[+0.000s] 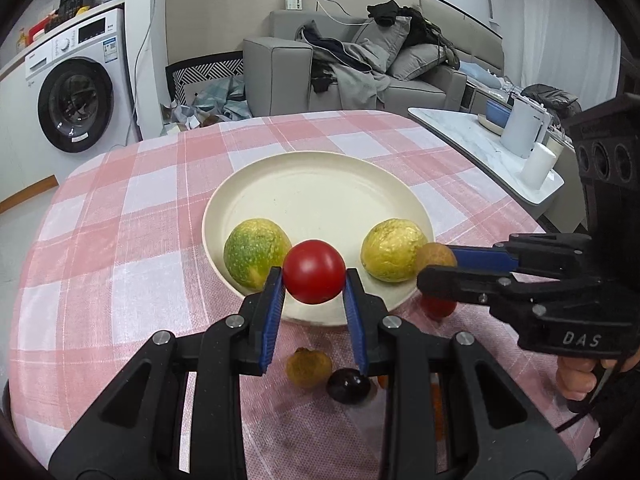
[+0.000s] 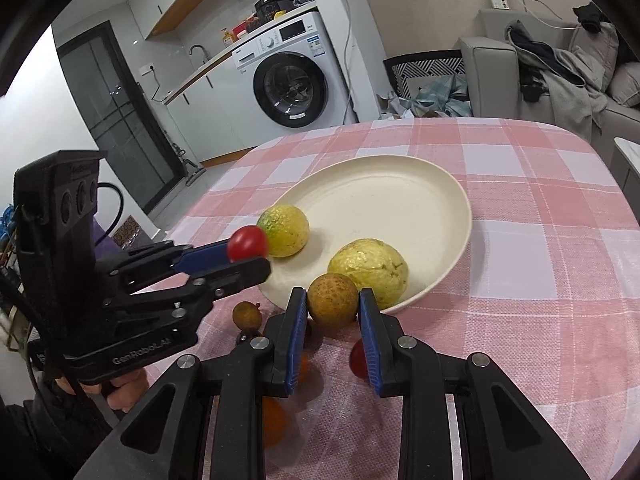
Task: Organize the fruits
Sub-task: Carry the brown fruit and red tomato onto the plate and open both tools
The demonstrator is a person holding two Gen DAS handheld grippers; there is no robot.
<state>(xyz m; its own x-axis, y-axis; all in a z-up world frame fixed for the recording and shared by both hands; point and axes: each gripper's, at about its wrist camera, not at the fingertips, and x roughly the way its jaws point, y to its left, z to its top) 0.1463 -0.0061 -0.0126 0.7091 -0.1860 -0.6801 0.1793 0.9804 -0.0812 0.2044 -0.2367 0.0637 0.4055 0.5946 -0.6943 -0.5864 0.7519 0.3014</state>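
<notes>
A cream plate point(image 1: 320, 184) point(image 2: 384, 196) on the pink checked cloth holds a green-yellow fruit point(image 1: 256, 252) point(image 2: 286, 230) and a yellow fruit point(image 1: 392, 250) point(image 2: 370, 266). My left gripper point(image 1: 314, 276) point(image 2: 256, 258) is shut on a red cherry tomato point(image 1: 314, 270) point(image 2: 246, 242), held over the plate's near rim. My right gripper point(image 2: 333, 300) point(image 1: 436, 264) is shut on a brown longan point(image 2: 333, 300) point(image 1: 436, 254) at the plate's near edge. Loose on the cloth lie another longan point(image 1: 308, 366) point(image 2: 247, 314), a dark grape point(image 1: 348, 386) and a second red tomato point(image 1: 438, 306) point(image 2: 358, 358).
An orange fruit point(image 2: 276, 420) shows blurred under my right gripper. A white side table point(image 1: 480, 148) with a kettle stands right of the table. A sofa point(image 1: 360, 64), a washing machine point(image 1: 76, 80) and a chair sit beyond the far edge.
</notes>
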